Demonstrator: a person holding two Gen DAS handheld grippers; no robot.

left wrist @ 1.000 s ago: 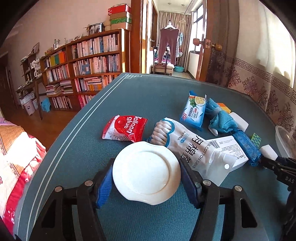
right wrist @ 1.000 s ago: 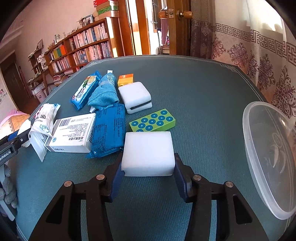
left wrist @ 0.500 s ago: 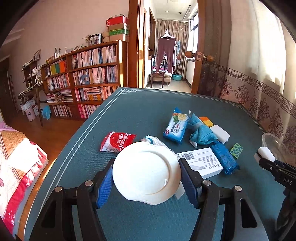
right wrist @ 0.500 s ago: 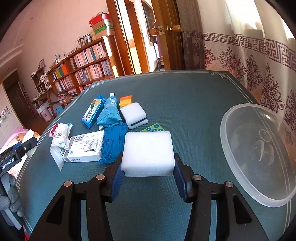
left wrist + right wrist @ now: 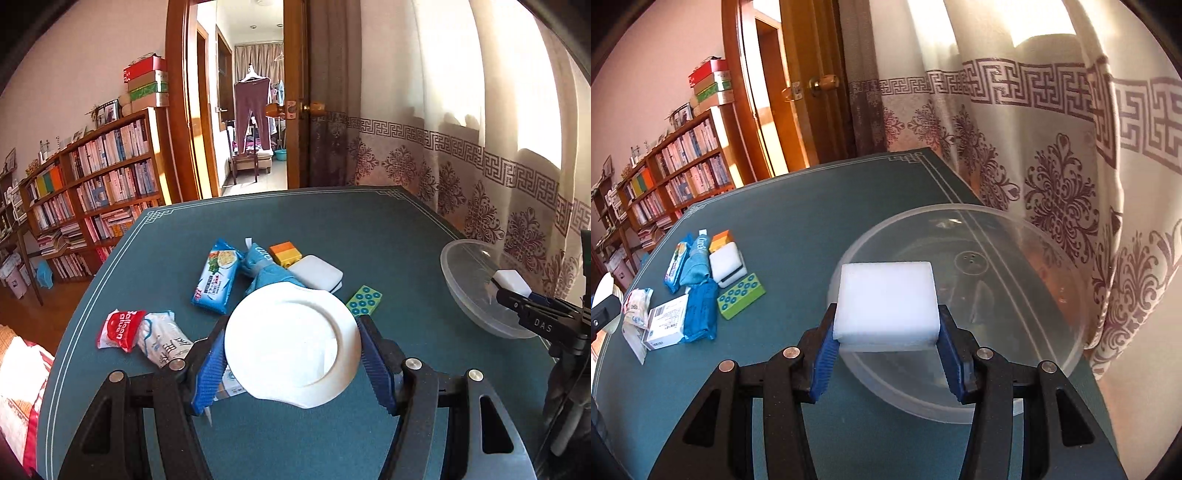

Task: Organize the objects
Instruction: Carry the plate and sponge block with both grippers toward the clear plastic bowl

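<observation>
My left gripper [image 5: 291,363] is shut on a small white plate [image 5: 291,341], held above the green table [image 5: 369,229]. My right gripper [image 5: 886,343] is shut on a white foam block [image 5: 886,301] and hangs over the near rim of a clear plastic bowl [image 5: 1034,295]. In the left wrist view the same bowl [image 5: 469,288] sits at the right table edge, with the right gripper and its white block [image 5: 511,282] over it.
Loose items lie mid-table: a blue snack packet [image 5: 216,278], blue cloth [image 5: 264,275], orange-yellow brick [image 5: 284,253], white case [image 5: 316,273], green dotted block [image 5: 364,300], red glue packet [image 5: 120,328], cotton swab bag [image 5: 162,338], white box [image 5: 666,321]. A patterned curtain [image 5: 1052,147] hangs behind the bowl.
Both grippers have lifted and swung to the right with their loads. The right gripper's white block went from beside the green dotted block to over the clear bowl.
</observation>
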